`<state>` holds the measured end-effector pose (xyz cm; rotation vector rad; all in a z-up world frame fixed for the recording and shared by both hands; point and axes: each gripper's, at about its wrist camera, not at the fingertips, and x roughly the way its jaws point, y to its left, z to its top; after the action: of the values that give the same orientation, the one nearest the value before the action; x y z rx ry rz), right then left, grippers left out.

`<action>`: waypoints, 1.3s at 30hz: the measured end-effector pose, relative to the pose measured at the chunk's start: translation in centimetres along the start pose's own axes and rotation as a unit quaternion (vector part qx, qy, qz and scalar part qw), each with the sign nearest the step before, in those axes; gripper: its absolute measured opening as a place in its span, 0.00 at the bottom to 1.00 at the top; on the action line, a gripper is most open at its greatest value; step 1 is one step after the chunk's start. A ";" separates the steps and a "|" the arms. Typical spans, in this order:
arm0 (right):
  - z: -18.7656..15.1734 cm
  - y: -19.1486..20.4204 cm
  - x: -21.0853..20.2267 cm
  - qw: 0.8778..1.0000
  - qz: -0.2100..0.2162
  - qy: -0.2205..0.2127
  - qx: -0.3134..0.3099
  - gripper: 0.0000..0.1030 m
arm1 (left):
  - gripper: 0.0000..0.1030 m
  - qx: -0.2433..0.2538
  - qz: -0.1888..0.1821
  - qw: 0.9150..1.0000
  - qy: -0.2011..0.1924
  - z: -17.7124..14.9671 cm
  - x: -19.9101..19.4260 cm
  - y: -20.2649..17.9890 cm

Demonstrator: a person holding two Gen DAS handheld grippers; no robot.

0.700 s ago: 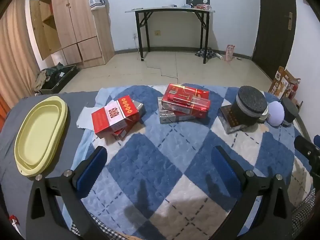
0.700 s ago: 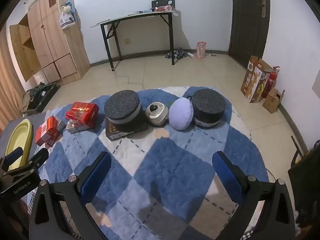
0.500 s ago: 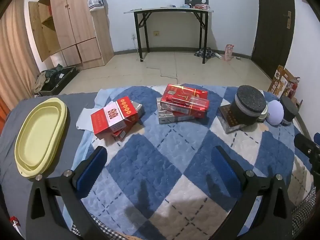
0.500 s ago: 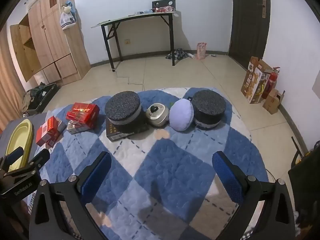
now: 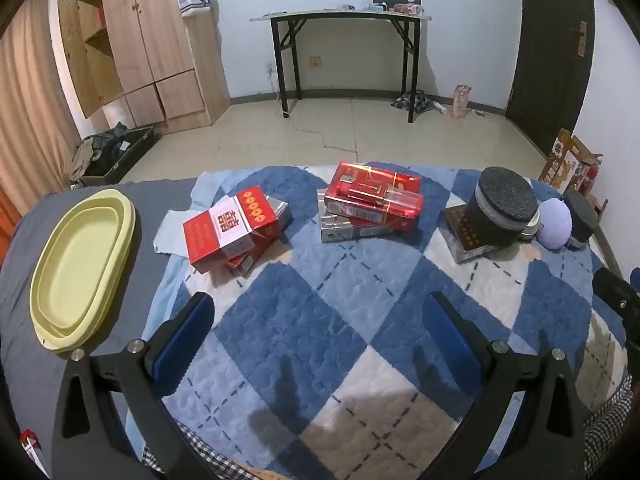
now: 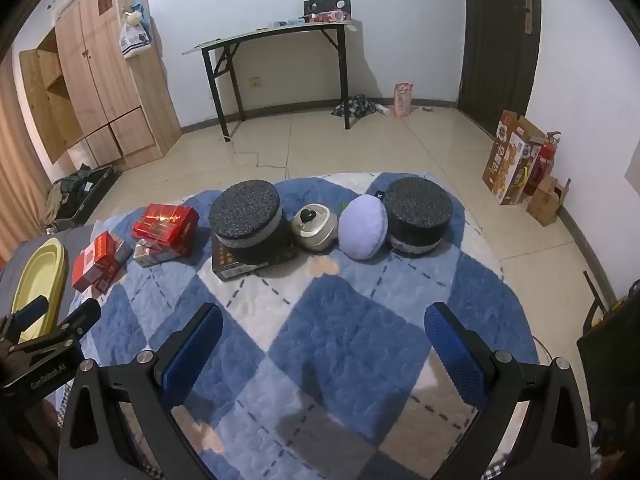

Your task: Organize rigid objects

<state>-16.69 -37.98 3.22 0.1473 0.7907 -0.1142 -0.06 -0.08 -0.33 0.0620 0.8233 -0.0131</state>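
On a blue and white quilted mat (image 5: 320, 320) lie two piles of boxes: a red and white carton (image 5: 230, 230) stacked on others at left, and a glossy red box (image 5: 372, 194) on a silver one in the middle. A dark speckled round tin (image 5: 505, 210) sits on a brown box (image 5: 464, 236). Further right are a lilac cushion (image 6: 362, 226), a small beige pot (image 6: 314, 226) and a second dark tin (image 6: 418, 214). My left gripper (image 5: 320, 328) is open over the mat's near part. My right gripper (image 6: 324, 336) is open too, nothing between its fingers.
A pale yellow oval tub (image 5: 80, 268) lies on grey cloth left of the mat. Beyond the bed edge is tiled floor, a black folding table (image 5: 344, 48), a wooden wardrobe (image 5: 152, 44), a dark door (image 6: 500, 32) and cartons (image 6: 516, 164) by the right wall.
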 end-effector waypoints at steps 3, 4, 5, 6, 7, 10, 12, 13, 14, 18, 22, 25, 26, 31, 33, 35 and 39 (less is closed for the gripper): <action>0.0 0.0 0.0 1.000 0.001 0.001 0.000 1.00 | 1.00 -0.003 0.000 1.000 0.006 0.0 0.2 0.2; 0.0 0.0 0.0 1.000 0.001 0.000 0.000 1.00 | 1.00 -0.004 0.000 1.000 0.007 -0.1 0.3 0.3; 0.0 0.0 0.0 1.000 0.001 0.001 0.000 1.00 | 1.00 -0.005 0.001 1.000 0.007 -0.1 0.3 0.3; 0.0 0.0 0.0 1.000 0.001 0.002 0.000 1.00 | 1.00 -0.006 0.001 1.000 0.008 -0.1 0.3 0.3; 0.0 0.0 0.0 1.000 0.002 0.002 0.001 1.00 | 1.00 -0.006 0.001 1.000 0.008 -0.1 0.3 0.3; 0.0 -0.1 0.1 1.000 0.001 0.001 0.000 1.00 | 1.00 -0.005 0.001 1.000 0.008 0.0 0.3 0.3; 0.0 -0.1 0.1 1.000 0.002 0.002 0.001 0.99 | 1.00 -0.005 0.002 1.000 0.008 0.0 0.3 0.4; 0.0 0.0 0.1 1.000 0.001 0.002 0.001 0.99 | 1.00 -0.005 0.002 1.000 0.008 0.0 0.3 0.4; 0.0 0.0 0.1 1.000 0.000 0.002 0.000 1.00 | 1.00 -0.006 0.002 1.000 0.008 0.0 0.3 0.4; 0.0 0.0 0.1 1.000 0.001 0.002 0.002 1.00 | 1.00 -0.006 0.004 1.000 0.009 0.0 0.4 0.3; -0.2 -0.1 0.2 1.000 0.001 0.001 -0.002 1.00 | 1.00 -0.006 0.005 1.000 0.011 -0.1 0.4 0.4; -0.3 -0.2 0.3 1.000 0.002 0.004 0.001 1.00 | 1.00 -0.007 0.007 1.000 0.012 0.0 0.5 0.3; -0.3 -0.2 0.3 1.000 0.002 0.004 0.002 1.00 | 1.00 -0.007 0.008 1.000 0.011 0.0 0.5 0.3; -0.2 -0.3 0.3 1.000 0.000 0.005 0.002 1.00 | 1.00 -0.006 0.009 1.000 0.009 -0.1 0.6 0.4; -0.3 -0.4 0.4 1.000 0.000 0.006 0.003 1.00 | 1.00 -0.006 0.009 1.000 0.009 -0.1 0.6 0.4; -0.3 -0.3 0.4 1.000 0.000 0.007 0.001 1.00 | 1.00 -0.006 0.009 1.000 0.008 -0.1 0.6 0.4; -0.4 -0.4 0.5 1.000 0.003 0.009 0.003 1.00 | 1.00 -0.003 0.010 1.000 0.008 -0.1 0.8 0.4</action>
<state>-16.63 -38.32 2.58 0.1571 0.8079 -0.1109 0.39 0.36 -0.95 0.0641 0.8393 0.0086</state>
